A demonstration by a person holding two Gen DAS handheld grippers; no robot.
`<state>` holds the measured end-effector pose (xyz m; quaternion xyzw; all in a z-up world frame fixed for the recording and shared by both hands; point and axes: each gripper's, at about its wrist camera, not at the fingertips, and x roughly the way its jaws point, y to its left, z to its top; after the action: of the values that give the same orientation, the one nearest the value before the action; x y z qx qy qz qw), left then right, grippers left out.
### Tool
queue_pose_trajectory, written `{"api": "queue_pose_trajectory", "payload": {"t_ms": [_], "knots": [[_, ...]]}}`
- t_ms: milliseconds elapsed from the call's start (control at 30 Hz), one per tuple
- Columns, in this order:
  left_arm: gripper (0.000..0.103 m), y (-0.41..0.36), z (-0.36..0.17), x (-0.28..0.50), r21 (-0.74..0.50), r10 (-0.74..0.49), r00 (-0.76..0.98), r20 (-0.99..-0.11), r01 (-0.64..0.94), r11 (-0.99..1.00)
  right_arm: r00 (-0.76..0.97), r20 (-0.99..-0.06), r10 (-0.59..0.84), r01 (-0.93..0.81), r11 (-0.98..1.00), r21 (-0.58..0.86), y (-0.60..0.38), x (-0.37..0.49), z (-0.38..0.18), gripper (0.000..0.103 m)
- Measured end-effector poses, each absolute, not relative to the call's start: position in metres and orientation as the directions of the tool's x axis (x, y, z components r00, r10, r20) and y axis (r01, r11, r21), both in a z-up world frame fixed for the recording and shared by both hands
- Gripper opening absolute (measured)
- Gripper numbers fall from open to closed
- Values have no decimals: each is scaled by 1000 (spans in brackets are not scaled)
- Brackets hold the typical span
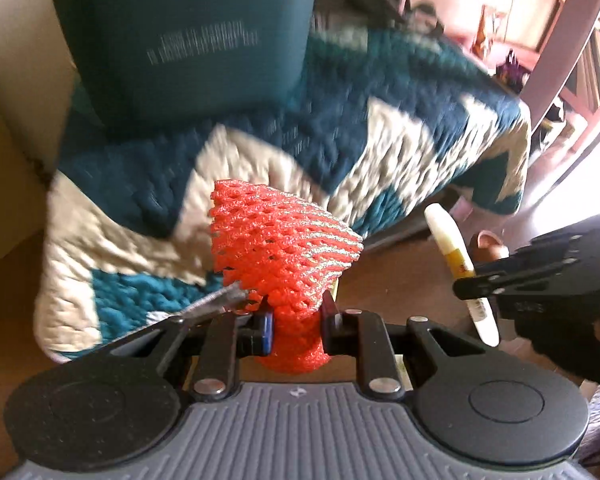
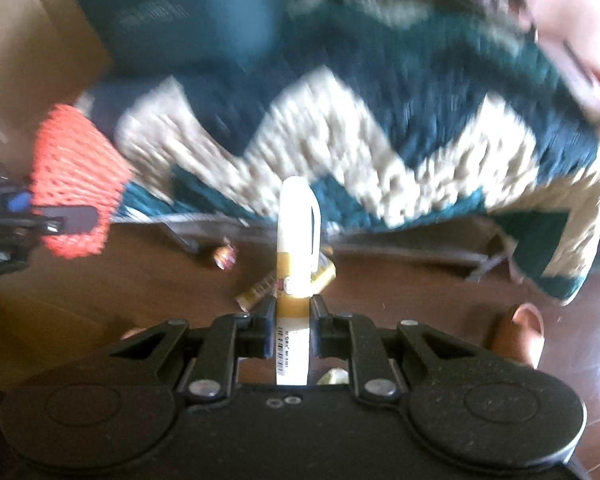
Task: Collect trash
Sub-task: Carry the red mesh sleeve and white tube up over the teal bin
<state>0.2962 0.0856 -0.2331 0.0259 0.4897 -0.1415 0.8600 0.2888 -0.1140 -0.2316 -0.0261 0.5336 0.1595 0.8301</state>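
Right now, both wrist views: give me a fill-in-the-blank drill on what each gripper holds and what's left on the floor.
1. The left gripper is shut on a foam net sleeve coloured ____.
2. The right gripper is shut on a white-capped ____.
3. The quilt behind both grippers is teal and cream in a ____ pattern.
4. Wrappers lie on the brown ____ below the right gripper.

Missing words: red; marker; zigzag; floor

motion-blurred quilt (image 2: 340, 148), unreadable print on teal bin (image 1: 188, 32)
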Motion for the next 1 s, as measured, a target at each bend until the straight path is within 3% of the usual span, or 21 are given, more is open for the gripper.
{"api": "queue_pose_trajectory", "payload": {"t_ms": [367, 600, 800, 1000], "knots": [[21, 92, -113, 247, -34, -175, 629, -757, 230, 973, 579, -733, 357, -426, 899, 101, -88, 255, -88, 16], [21, 106, -38, 250, 1, -128, 743, -657, 172, 985, 707, -582, 401, -460, 886, 52, -76, 267, -6, 16], [21, 119, 27, 277, 23, -87, 822, -563, 120, 992, 784, -466, 411, -453, 891, 23, -62, 301, 43, 16], [21, 132, 65, 318, -13, -83, 844, -531, 89, 996, 825, -396, 403, -426, 904, 30, -51, 355, 66, 16]]}}
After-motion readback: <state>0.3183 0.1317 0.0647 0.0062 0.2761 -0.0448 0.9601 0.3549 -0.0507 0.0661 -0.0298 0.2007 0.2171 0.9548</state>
